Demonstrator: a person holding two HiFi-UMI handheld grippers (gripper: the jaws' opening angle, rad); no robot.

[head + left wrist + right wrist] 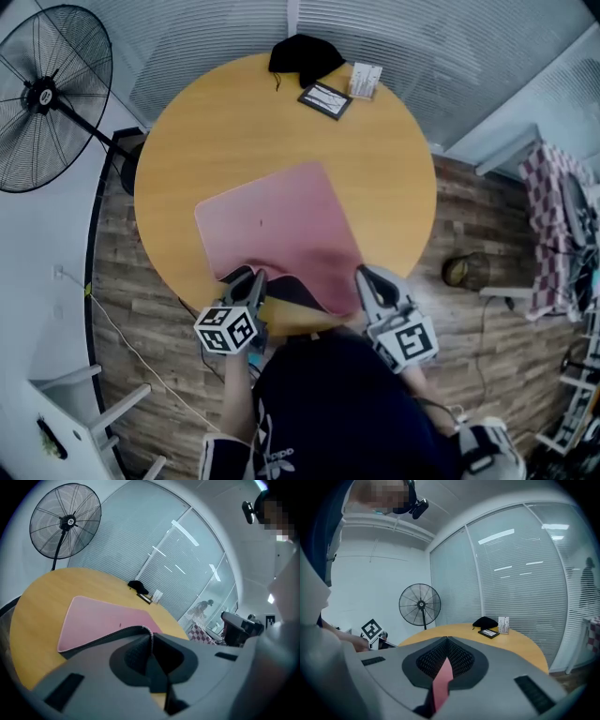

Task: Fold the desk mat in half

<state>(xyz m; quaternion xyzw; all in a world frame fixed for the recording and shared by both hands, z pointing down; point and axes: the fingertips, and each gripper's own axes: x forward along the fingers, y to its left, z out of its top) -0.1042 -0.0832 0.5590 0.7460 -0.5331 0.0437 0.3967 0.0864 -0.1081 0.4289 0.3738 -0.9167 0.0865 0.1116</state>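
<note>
Left tongs [151,638] are pinched shut on the near-left corner of the pink desk mat [277,225], whose dark underside curls up off the wood. Right tongs [446,648] are clamped on the near-right corner, a pink sliver showing between the jaws. The rest of the mat lies flat on the round wooden desk [216,122]. The fold looks barely begun. The next move likely calls for carrying both corners together over to the far edge, kept level.
</note>
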